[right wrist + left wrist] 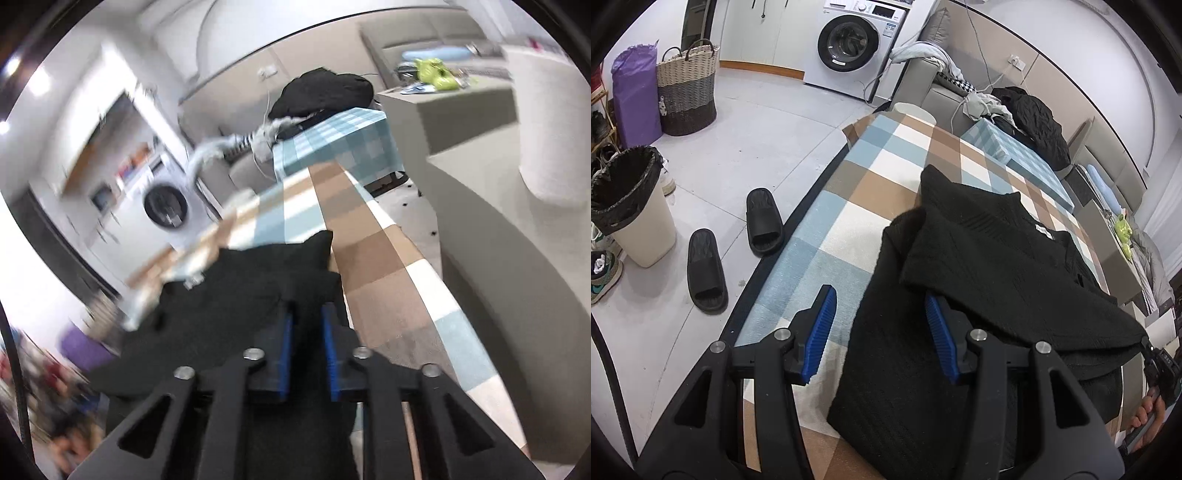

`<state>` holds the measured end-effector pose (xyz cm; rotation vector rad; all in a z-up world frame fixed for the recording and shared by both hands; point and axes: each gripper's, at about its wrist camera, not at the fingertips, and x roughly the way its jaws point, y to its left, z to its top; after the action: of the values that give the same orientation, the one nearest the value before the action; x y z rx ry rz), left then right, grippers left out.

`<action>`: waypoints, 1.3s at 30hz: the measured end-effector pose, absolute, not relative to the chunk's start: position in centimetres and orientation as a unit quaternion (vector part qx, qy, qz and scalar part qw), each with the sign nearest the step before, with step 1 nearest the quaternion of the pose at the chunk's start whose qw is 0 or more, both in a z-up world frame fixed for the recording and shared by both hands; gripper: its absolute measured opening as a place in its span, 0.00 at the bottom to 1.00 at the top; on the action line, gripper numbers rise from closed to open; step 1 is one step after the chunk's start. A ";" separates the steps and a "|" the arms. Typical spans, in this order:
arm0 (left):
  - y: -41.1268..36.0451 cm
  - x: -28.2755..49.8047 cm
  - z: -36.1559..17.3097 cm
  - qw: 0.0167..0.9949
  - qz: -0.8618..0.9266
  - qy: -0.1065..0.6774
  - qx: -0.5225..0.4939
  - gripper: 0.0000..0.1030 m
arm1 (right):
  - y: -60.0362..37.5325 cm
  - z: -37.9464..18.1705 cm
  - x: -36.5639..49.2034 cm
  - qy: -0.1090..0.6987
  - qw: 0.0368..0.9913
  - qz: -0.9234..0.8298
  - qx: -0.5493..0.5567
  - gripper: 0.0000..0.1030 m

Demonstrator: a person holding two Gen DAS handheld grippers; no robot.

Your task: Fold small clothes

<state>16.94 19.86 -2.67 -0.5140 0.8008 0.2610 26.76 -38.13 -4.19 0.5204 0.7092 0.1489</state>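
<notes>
A black knit garment (979,280) lies partly folded on a checked cloth surface (849,192). My left gripper (882,328) is open, its blue pads straddling the garment's left edge without holding it. My right gripper (307,347) is shut on a fold of the same black garment (251,295) and lifts it over the checked surface (369,251). The right wrist view is motion-blurred. The right gripper also shows at the right edge of the left wrist view (1156,362).
On the floor to the left are two black slippers (731,251), a lined bin (631,206), a woven basket (687,88) and a washing machine (849,44). A folded checked cloth (1012,158) and a dark jacket (1034,122) lie beyond.
</notes>
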 end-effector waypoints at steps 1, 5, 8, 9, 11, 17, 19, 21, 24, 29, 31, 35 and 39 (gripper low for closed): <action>20.0 16.9 -2.6 0.880 0.126 0.384 -0.250 0.46 | -38.9 -4.5 26.7 0.343 0.894 0.081 0.278 0.12; 20.2 16.5 -2.8 0.877 0.117 0.384 -0.262 0.46 | -40.5 -6.1 26.5 0.371 0.867 0.089 0.320 0.12; 19.6 16.5 -2.7 0.879 0.103 0.386 -0.260 0.46 | -40.1 -6.4 26.1 0.386 0.859 0.113 0.317 0.18; 19.4 16.5 -2.7 0.879 0.097 0.389 -0.259 0.46 | -39.9 -6.5 25.8 0.389 0.858 0.122 0.313 0.25; 18.8 16.6 -2.7 0.881 0.084 0.390 -0.254 0.46 | -39.5 -6.4 25.5 0.393 0.857 0.137 0.304 0.39; 17.0 17.3 -2.3 0.887 0.043 0.394 -0.237 0.46 | -38.5 -6.4 25.6 0.399 0.853 0.164 0.294 0.51; 16.6 17.5 -2.0 0.889 0.031 0.394 -0.232 0.46 | -38.2 -6.4 25.7 0.402 0.851 0.174 0.291 0.51; 16.2 17.6 -1.8 0.890 0.019 0.393 -0.229 0.46 | -37.8 -6.2 25.6 0.402 0.852 0.186 0.278 0.51; 16.1 18.1 -1.8 0.888 0.017 0.396 -0.233 0.47 | -37.7 -6.1 25.7 0.399 0.853 0.187 0.279 0.52; 16.6 18.5 -1.2 0.884 0.008 0.395 -0.252 0.49 | -37.9 -7.1 27.2 0.415 0.843 0.162 0.303 0.52; 17.0 18.5 -1.1 0.881 0.003 0.391 -0.266 0.53 | -38.0 -7.2 27.5 0.412 0.842 0.160 0.310 0.52; 18.2 19.0 -1.5 0.869 0.012 0.396 -0.297 0.53 | -38.2 -7.3 28.3 0.408 0.839 0.149 0.327 0.52; 19.6 19.6 -2.6 0.853 0.018 0.393 -0.342 0.53 | -37.9 -7.3 29.1 0.415 0.838 0.139 0.326 0.47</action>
<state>19.56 19.60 -2.56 -0.7187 0.8275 0.0379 29.13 -37.93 -7.35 0.6902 0.8788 0.2945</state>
